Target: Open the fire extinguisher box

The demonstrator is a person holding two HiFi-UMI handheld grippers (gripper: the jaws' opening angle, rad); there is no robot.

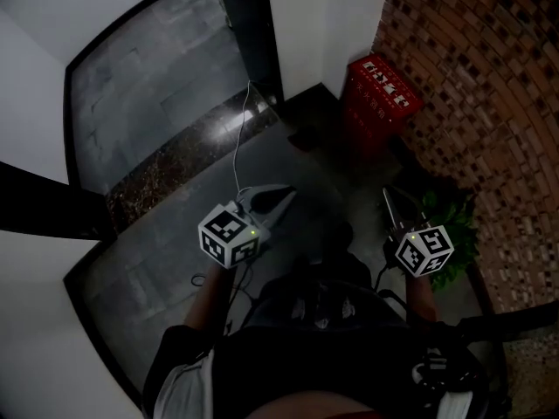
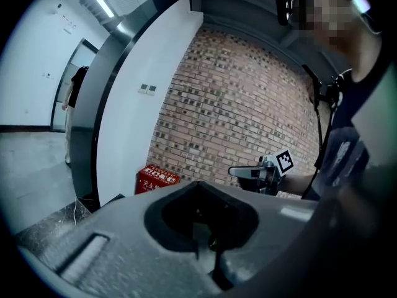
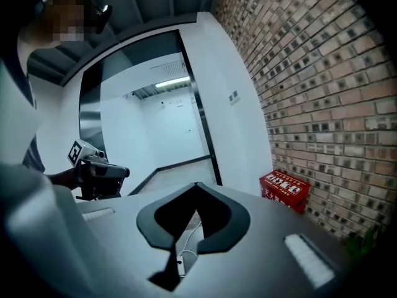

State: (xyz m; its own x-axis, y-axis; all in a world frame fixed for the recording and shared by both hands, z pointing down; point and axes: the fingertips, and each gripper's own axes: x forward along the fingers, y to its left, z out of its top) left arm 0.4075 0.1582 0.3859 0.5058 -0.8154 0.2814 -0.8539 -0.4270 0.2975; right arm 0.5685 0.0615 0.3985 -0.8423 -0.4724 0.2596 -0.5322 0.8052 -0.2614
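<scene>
Red fire extinguisher box (image 1: 377, 94), closed, on floor (image 1: 166, 94) against brick wall (image 1: 476, 103), upper right of head view; left gripper (image 1: 286, 193) and right gripper (image 1: 389, 195) well short, fingers together, empty; approach step; next, probably reaching the lid edge.

Fire extinguisher box (image 1: 377, 94), far right: white lettering on lid too small to read. In left gripper view its base sat hidden behind left tool (image 2: 198, 184). Plant (image 1: 456, 209), right: partly covered by right tool (image 1: 389, 194). Far figure (image 2: 72, 101) in doorway: dim, partly behind column (image 2: 93, 129).
</scene>
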